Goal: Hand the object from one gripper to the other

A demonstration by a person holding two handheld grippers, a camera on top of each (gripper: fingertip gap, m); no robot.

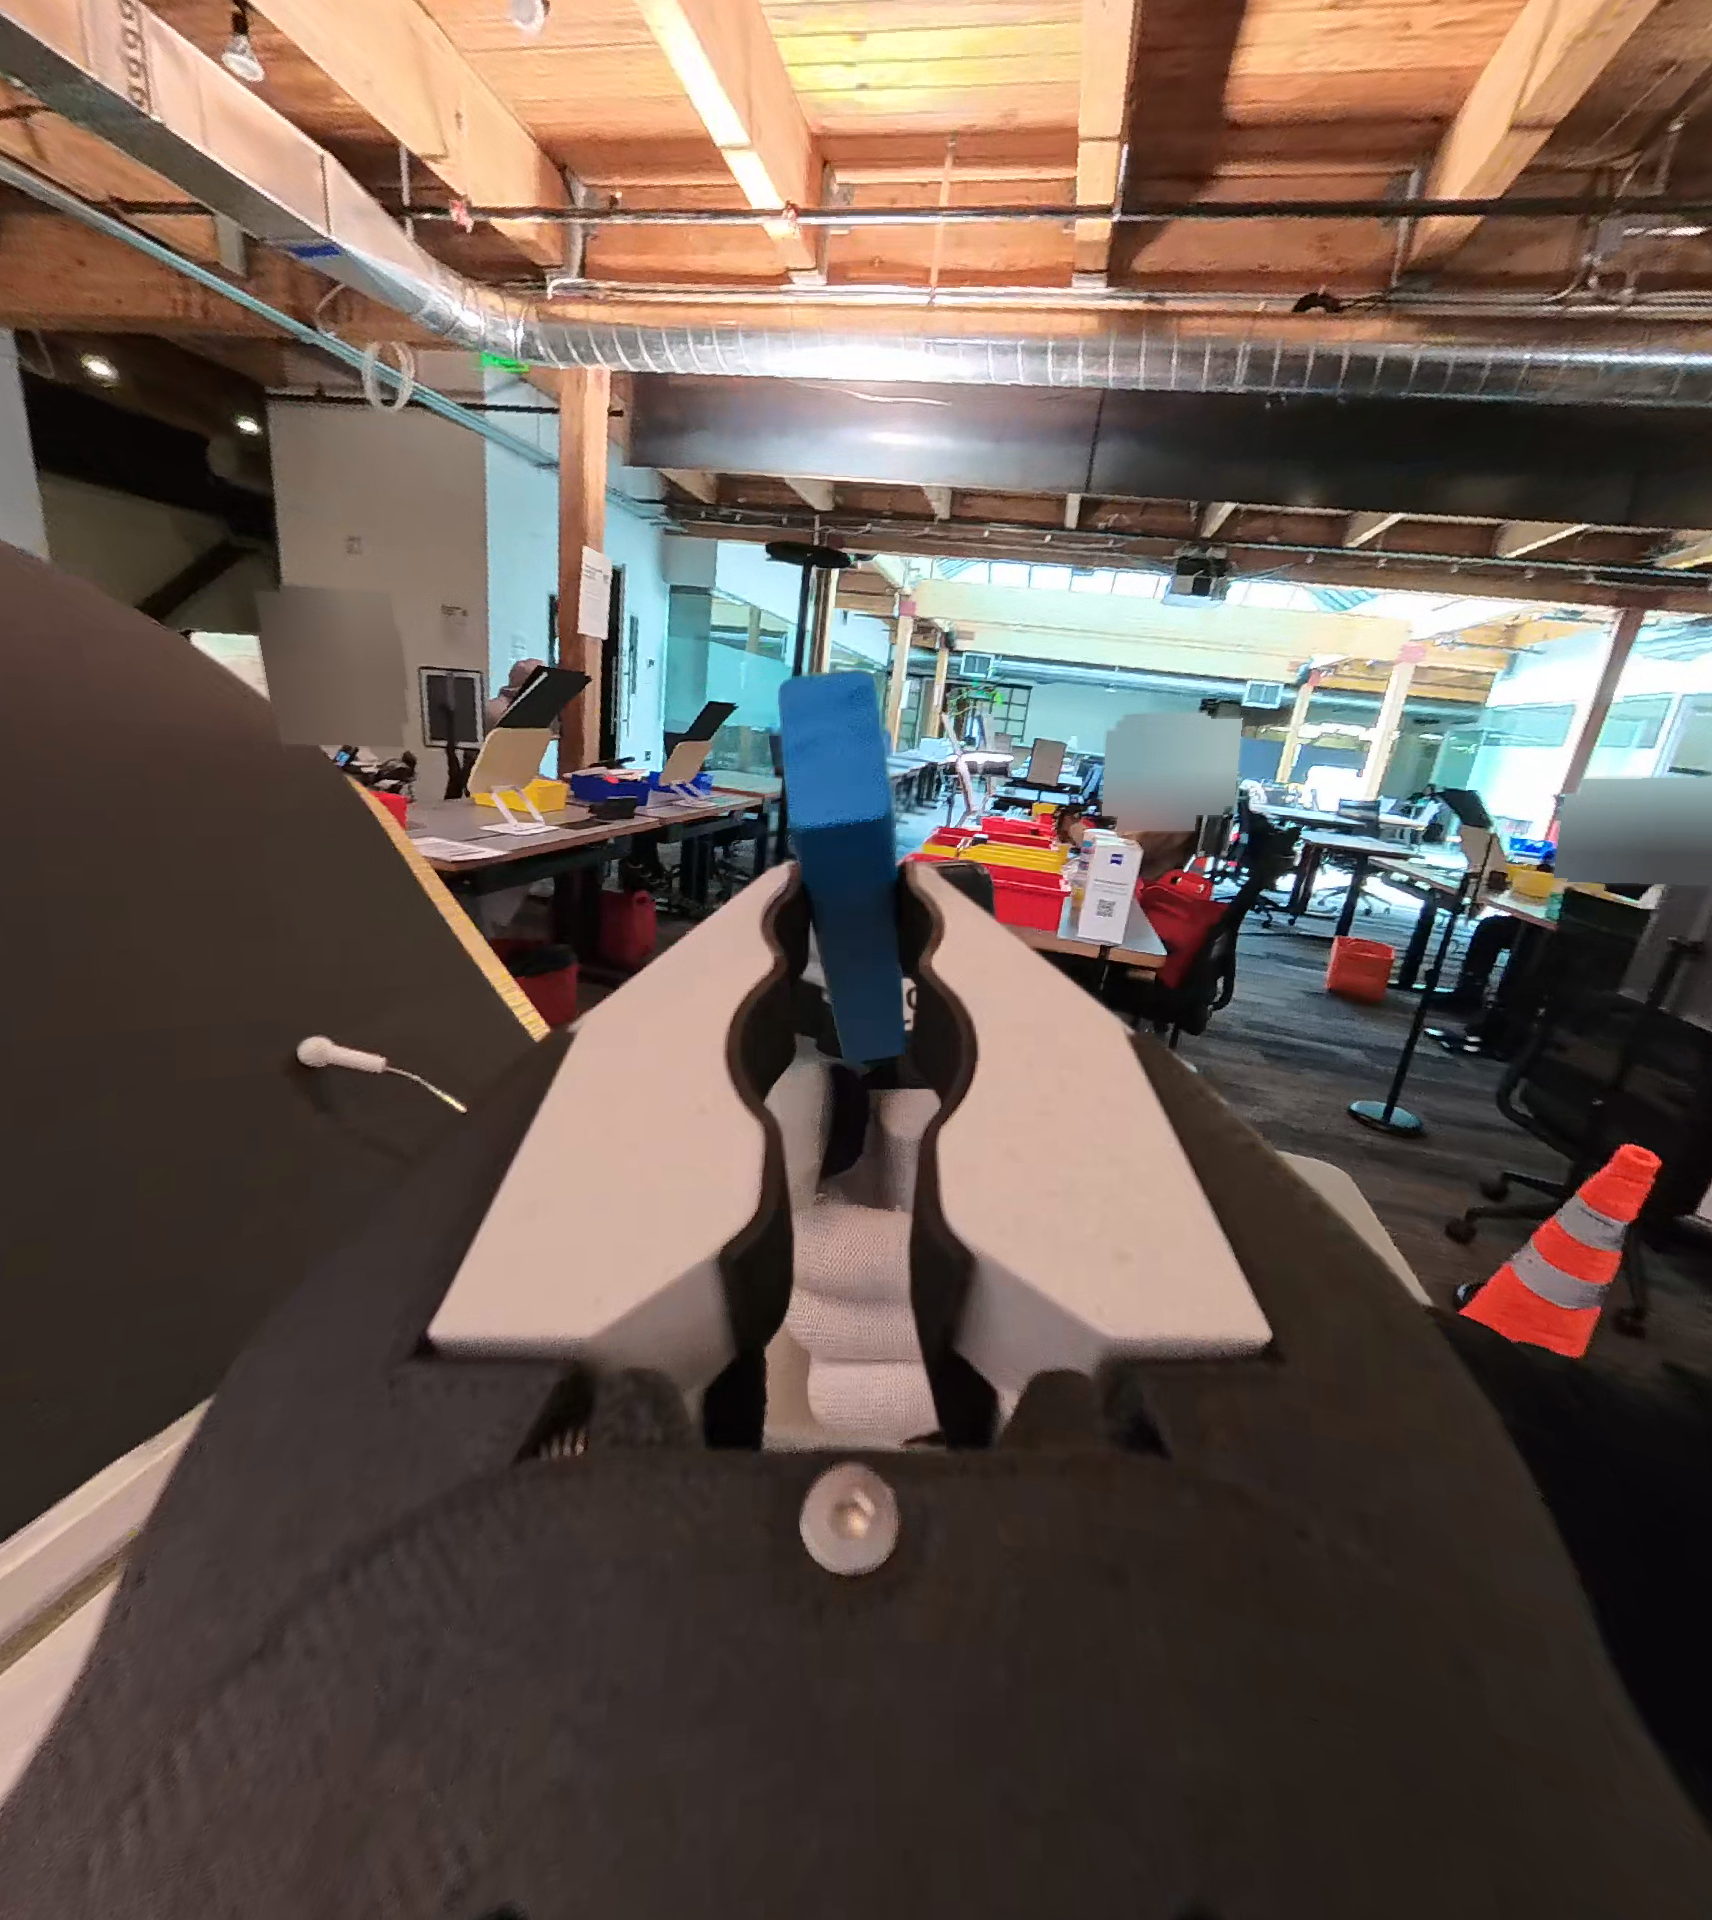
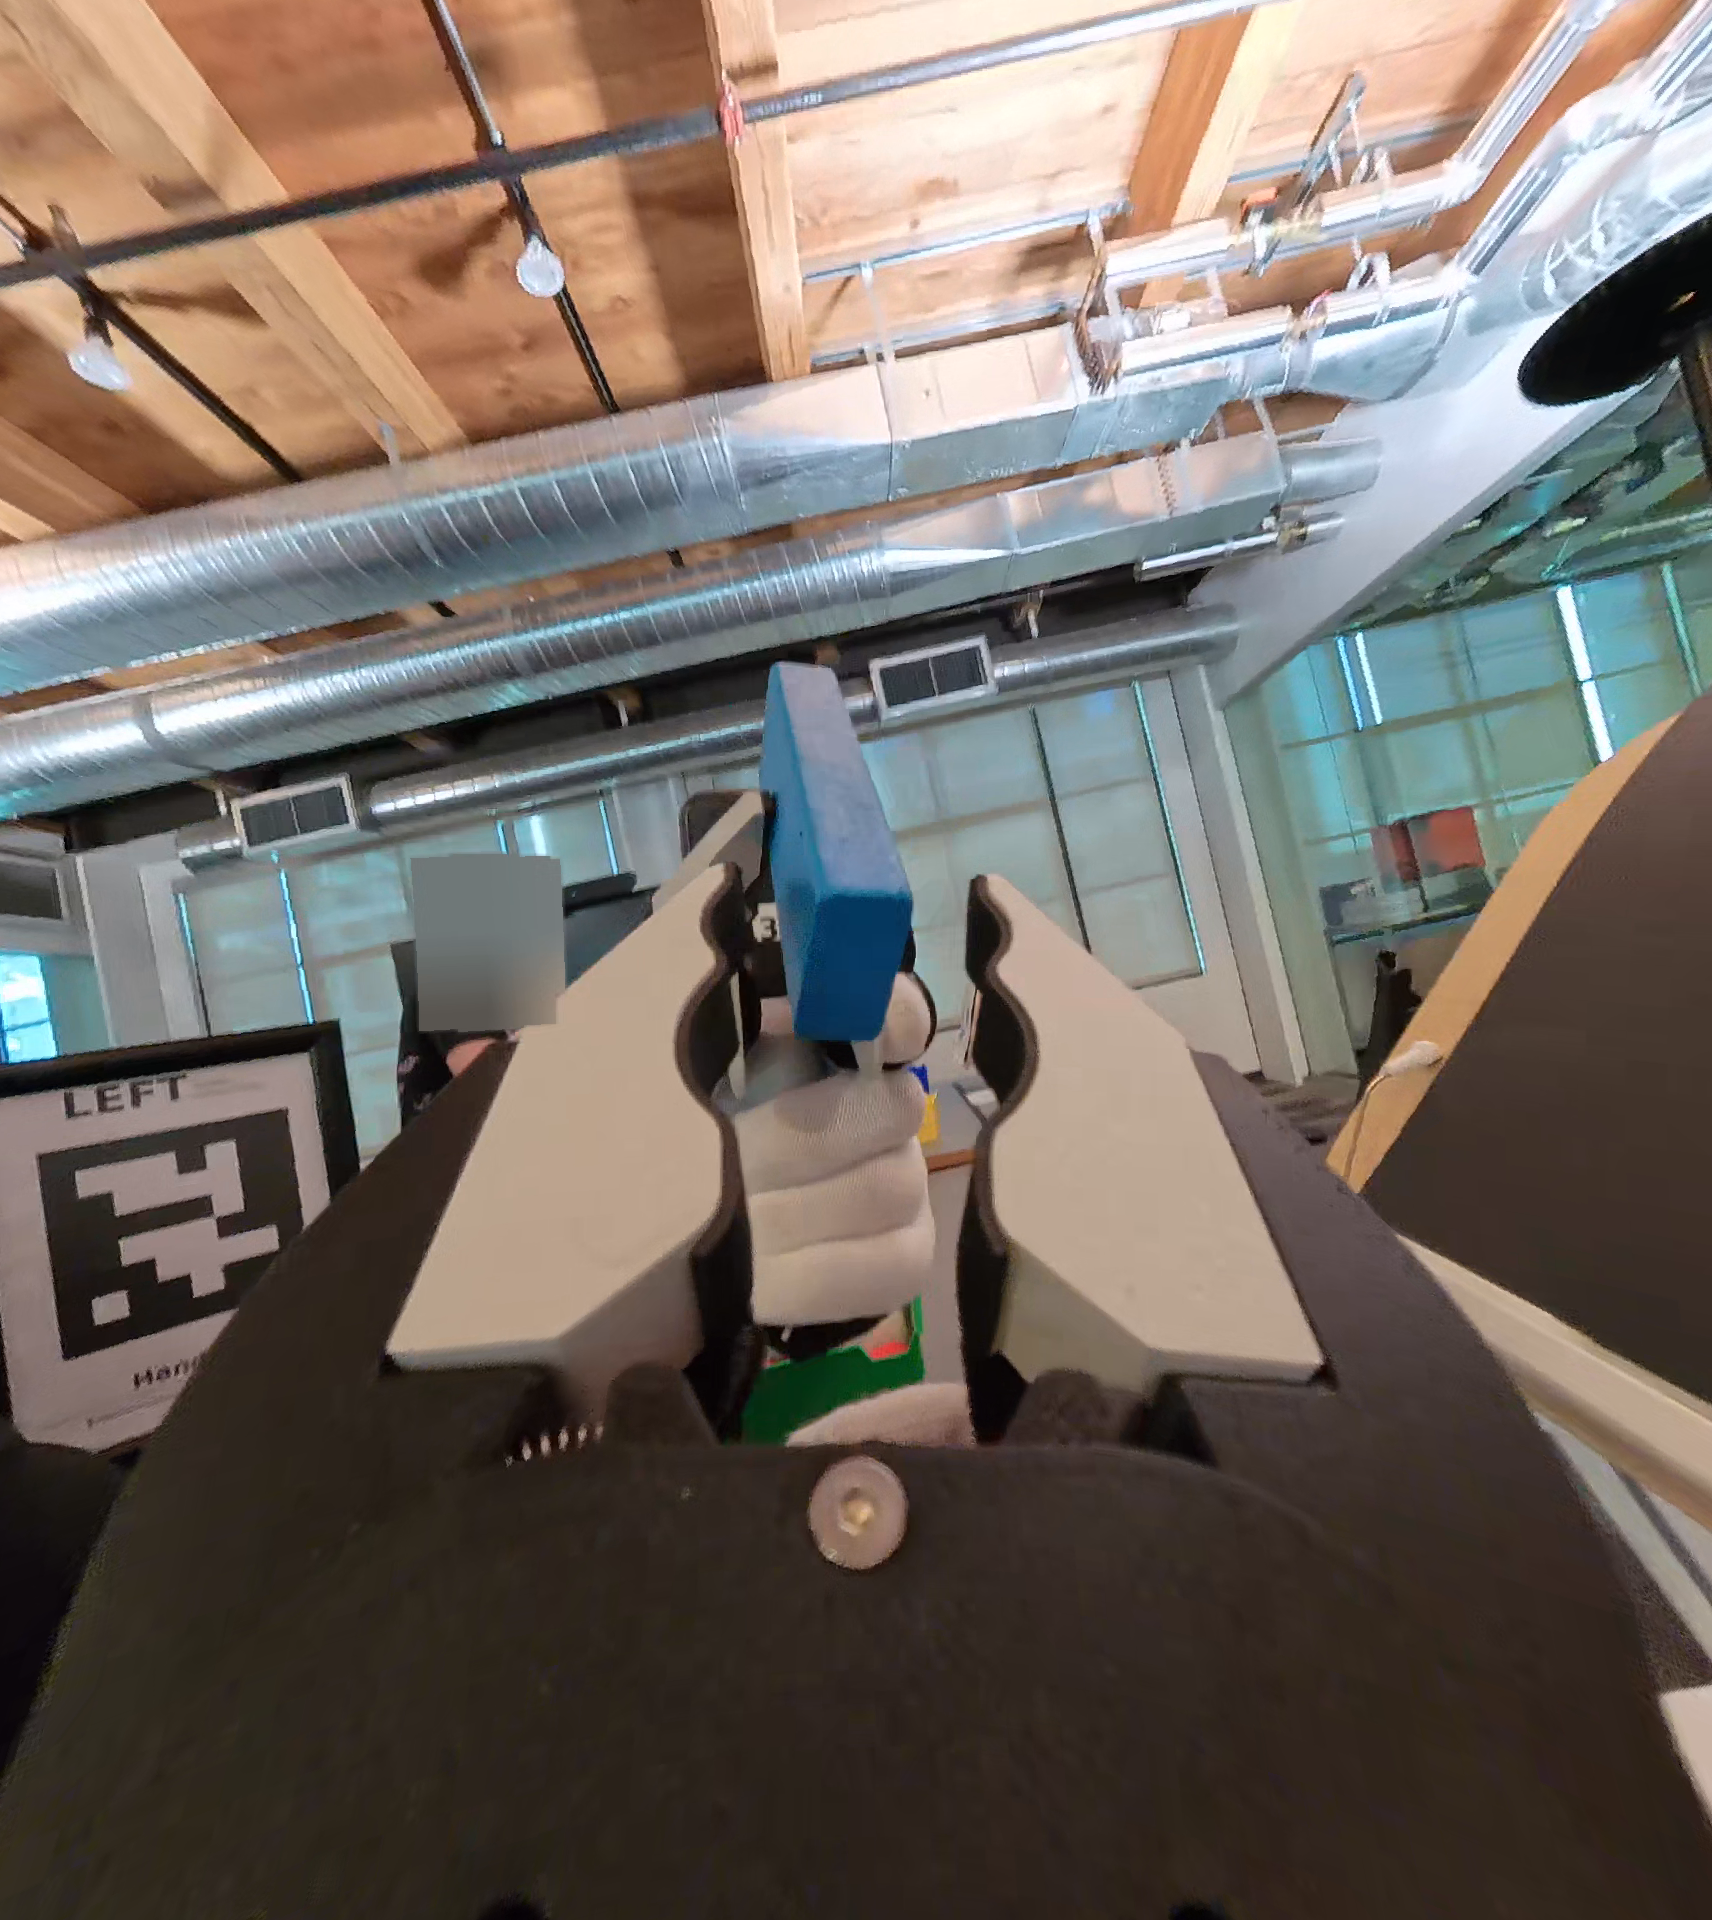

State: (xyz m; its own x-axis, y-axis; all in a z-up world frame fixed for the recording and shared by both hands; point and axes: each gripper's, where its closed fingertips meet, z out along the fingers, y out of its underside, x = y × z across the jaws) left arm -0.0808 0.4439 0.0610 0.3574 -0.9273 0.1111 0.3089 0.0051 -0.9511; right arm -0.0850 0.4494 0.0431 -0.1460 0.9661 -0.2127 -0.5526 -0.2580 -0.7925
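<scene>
A: Starting with the left wrist view, what is the left gripper (image 1: 847,894) doing?

B: It is clamping a blue block (image 1: 839,852) between its two fingertips at the centre of the frame. The block is standing nearly upright, leaning slightly, with its top rising above the fingertips and its lower end hanging down between the fingers.

A: Anything else showing there?

B: A white-gloved hand (image 1: 857,1309) is showing in the gap low between the fingers. An orange traffic cone (image 1: 1569,1247) is standing on the floor at the lower right, and red and yellow bins (image 1: 1013,873) are sitting on a tabletop (image 1: 1112,935) just right of centre. A large dark curved panel (image 1: 135,997) is filling the left side.

A: And the right wrist view?

B: The right gripper (image 2: 847,894) is standing apart, its fingers spread wide and touching nothing. The blue block (image 2: 831,883) is showing at the centre, in line with the gap between the fingertips but beyond them, tilted with its top toward the upper left.

A: Who is holding it there?

B: The other gripper, the left one (image 2: 779,914), is gripping it from behind, and a white-gloved hand (image 2: 836,1184) is wrapping its handle below the block. A framed black-and-white marker card (image 2: 156,1226) is standing at the lower left.
</scene>
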